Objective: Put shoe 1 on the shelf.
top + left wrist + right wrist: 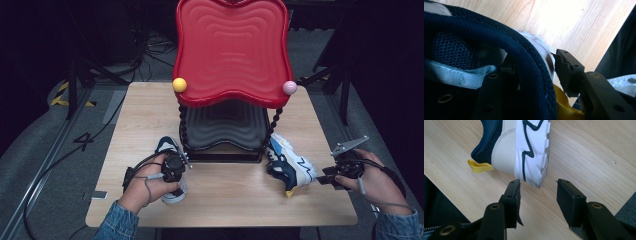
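Observation:
A navy and white sneaker (167,147) stands on the wooden table (225,205), left of a two-tier stand. My left gripper (173,172) is on top of it. In the left gripper view, my left gripper (534,62) straddles the padded heel collar (529,57): one jaw is inside the shoe, the other just outside the white heel with a thin gap, so it is open. A matching sneaker (291,165) lies on its side at the right. My right gripper (321,180) stands open just behind the heel sole of that sneaker (524,145), in the right gripper view (537,186), touching nothing.
The stand has a red wavy top tray (232,50) and a black lower tray (225,125) on beaded posts, with a yellow ball (179,84) and a pink ball (289,87) at the corners. Cables and frame legs lie on the floor around the table.

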Demonstrator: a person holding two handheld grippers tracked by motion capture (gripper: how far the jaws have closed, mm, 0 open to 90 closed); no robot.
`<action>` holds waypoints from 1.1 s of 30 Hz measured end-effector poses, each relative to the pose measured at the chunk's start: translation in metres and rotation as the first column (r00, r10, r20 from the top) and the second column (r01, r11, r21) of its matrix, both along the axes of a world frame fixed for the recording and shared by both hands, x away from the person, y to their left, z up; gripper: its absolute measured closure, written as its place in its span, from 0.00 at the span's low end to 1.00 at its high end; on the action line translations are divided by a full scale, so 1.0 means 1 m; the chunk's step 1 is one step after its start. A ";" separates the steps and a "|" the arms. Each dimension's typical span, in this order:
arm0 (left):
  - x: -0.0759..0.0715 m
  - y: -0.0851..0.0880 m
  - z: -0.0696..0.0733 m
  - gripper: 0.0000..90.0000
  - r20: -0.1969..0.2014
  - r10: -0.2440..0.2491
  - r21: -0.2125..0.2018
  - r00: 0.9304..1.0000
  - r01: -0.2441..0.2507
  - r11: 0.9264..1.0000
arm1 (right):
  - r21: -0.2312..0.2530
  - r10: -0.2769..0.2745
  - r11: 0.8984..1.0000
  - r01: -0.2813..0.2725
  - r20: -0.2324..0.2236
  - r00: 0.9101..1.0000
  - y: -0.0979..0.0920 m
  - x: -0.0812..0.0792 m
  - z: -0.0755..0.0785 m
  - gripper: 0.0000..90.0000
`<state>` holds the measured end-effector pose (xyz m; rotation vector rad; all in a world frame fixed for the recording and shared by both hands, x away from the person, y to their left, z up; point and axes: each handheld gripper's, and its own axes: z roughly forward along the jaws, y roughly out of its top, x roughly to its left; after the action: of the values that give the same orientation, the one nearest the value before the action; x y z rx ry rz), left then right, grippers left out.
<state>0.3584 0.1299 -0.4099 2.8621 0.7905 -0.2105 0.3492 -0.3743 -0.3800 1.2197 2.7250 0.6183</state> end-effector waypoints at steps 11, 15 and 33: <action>0.001 0.005 0.004 0.76 -0.028 0.014 -0.046 0.999 -0.016 0.999 | 0.003 0.003 1.000 -0.003 0.004 1.000 -0.001 -0.001 0.000 0.61; 0.001 0.006 0.004 0.80 -0.047 0.022 -0.042 0.999 -0.024 0.999 | 0.006 0.007 1.000 -0.007 0.003 1.000 -0.001 -0.001 0.001 0.61; 0.001 0.017 0.056 0.85 -0.035 0.064 -0.036 0.997 -0.065 0.997 | 0.012 0.006 1.000 -0.006 0.014 1.000 -0.002 -0.003 0.003 0.61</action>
<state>0.3597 0.1465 -0.3543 2.8003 0.8744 -0.2634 0.3463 -0.3765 -0.3767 1.2060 2.7187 0.6421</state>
